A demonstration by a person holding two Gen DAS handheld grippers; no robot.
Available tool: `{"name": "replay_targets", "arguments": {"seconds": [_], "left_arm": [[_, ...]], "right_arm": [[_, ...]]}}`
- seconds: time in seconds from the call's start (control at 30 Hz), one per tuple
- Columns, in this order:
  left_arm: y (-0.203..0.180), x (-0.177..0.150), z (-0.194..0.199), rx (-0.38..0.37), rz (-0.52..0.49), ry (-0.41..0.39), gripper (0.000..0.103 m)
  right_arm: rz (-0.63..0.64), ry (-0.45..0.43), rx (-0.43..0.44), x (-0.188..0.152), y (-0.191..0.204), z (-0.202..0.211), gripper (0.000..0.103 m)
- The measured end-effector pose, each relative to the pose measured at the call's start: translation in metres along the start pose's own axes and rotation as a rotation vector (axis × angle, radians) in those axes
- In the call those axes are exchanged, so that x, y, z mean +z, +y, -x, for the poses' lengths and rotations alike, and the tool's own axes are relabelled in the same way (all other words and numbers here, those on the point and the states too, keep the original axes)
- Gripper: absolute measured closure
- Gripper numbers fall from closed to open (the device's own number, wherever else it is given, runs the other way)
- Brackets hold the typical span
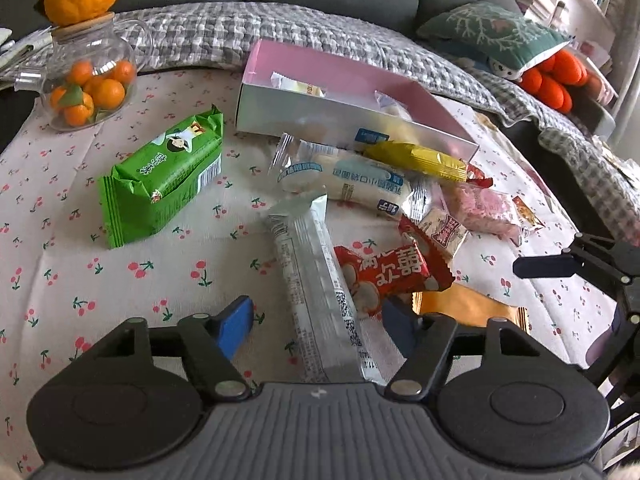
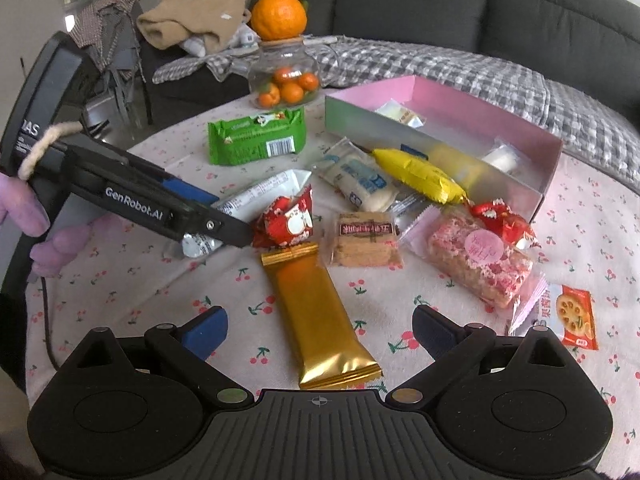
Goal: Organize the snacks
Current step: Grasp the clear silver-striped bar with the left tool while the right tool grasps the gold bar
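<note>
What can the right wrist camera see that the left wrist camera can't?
Only the right wrist view shows the left gripper from the side, the hand in a purple glove holding it, and the whole gold bar.

Only the left wrist view shows the green cushion and the orange plush toy on the sofa.

Both show the pink box, the green packet, the silver packet between the left gripper's fingers, the yellow packet and the jar of oranges.
</note>
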State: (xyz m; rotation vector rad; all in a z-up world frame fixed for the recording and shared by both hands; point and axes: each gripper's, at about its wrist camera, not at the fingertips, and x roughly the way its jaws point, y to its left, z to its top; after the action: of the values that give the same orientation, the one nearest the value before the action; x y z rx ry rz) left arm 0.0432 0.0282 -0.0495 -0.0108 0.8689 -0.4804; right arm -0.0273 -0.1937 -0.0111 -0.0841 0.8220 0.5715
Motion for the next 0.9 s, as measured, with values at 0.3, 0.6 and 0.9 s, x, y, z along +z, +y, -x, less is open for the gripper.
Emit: {"name": "replay_targets", "arguments": {"seconds": [0.3, 0.6, 0.9], "left_arm": [[0.002, 0.002, -0.001, -0.002, 0.008, 0.003, 0.050], [0.005, 0.004, -0.001, -0.004, 0.022, 0.006, 0.057], [0.004, 0.005, -0.002, 0.002, 0.035, 0.015, 0.074]], "right_arm": [[0.044, 0.037, -0.029, -0.003, 0.004, -0.010, 0.005], [0.054, 0.040, -0.010, 0.000, 0.005, -0.012, 0.017], [0.022, 0.034, 0.007, 0.006, 0.001, -0.010, 0.068]]}}
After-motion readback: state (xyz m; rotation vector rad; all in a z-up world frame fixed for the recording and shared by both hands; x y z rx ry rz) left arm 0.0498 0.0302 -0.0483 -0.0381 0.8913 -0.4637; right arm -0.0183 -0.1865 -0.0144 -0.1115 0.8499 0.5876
